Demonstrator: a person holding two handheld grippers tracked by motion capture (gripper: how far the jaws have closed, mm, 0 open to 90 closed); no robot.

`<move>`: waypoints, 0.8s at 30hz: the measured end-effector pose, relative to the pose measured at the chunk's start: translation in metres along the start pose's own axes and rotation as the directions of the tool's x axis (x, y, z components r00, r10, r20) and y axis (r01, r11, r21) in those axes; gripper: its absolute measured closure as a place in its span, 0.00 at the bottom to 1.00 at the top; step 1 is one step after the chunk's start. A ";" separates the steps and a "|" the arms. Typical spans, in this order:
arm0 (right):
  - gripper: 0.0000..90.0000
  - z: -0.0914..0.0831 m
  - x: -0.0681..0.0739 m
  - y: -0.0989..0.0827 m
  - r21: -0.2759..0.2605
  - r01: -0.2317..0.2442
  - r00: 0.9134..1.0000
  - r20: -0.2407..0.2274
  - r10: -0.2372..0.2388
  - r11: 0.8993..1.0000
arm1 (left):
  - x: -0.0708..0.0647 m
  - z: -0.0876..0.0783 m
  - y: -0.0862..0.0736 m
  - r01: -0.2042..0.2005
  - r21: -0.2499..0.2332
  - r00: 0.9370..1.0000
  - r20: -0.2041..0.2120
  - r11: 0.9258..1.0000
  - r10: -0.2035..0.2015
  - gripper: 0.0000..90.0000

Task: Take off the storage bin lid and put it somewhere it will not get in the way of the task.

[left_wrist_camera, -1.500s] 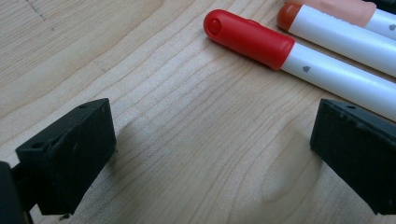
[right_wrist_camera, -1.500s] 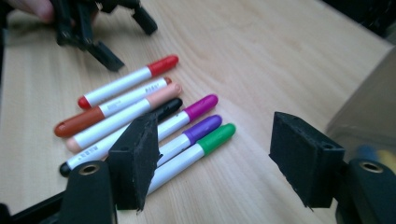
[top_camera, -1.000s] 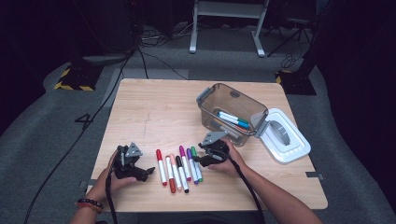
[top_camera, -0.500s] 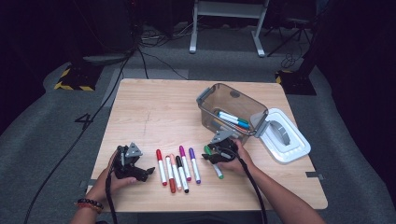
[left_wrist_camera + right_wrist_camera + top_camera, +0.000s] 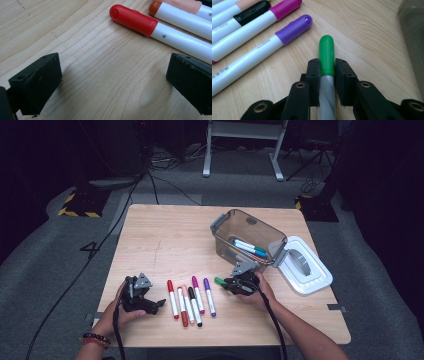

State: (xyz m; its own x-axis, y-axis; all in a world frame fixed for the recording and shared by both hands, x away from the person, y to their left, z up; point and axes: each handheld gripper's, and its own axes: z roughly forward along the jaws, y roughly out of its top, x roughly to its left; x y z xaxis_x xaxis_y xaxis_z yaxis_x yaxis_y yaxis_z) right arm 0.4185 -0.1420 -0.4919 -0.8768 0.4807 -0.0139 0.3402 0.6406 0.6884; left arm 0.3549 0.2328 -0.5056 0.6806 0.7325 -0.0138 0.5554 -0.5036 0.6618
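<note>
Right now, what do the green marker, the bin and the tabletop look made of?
Green marker: smooth plastic, cap with a soft sheen.
Bin: clear smoke-tinted plastic, markers visible through its wall.
Tabletop: pale wood or wood-look laminate, matte, grain lines showing; can't tell which.

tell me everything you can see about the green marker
The green marker has a rounded, glossy green cap, plastic by the look, on a pale grey-white barrel. The right gripper is shut on it, black fingers pressing both sides where cap meets barrel. It points toward the purple marker, apart from the row and in front of the clear bin.
</note>
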 end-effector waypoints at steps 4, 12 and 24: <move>0.83 -0.003 -0.003 -0.002 -0.010 -0.004 1.000 0.014 0.005 1.000 | 0.000 0.000 0.000 0.000 0.000 1.000 0.000 1.000 0.000 0.01; 0.83 -0.033 0.002 0.009 -0.106 0.028 1.000 0.007 -0.027 0.994 | 0.000 0.000 0.000 0.000 0.000 1.000 0.000 1.000 0.000 0.01; 0.83 -0.090 0.006 0.029 -0.236 0.066 0.998 0.012 -0.065 0.970 | 0.000 0.000 0.000 0.000 0.000 1.000 0.001 1.000 0.000 0.01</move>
State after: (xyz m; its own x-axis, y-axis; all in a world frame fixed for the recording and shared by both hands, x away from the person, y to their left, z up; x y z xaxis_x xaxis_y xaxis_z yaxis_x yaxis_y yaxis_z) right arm 0.3931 -0.1741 -0.4067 -0.8929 0.4452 -0.0678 0.1917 0.5120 0.8373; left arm 0.3549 0.2328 -0.5057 0.6810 0.7322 -0.0150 0.5555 -0.5031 0.6620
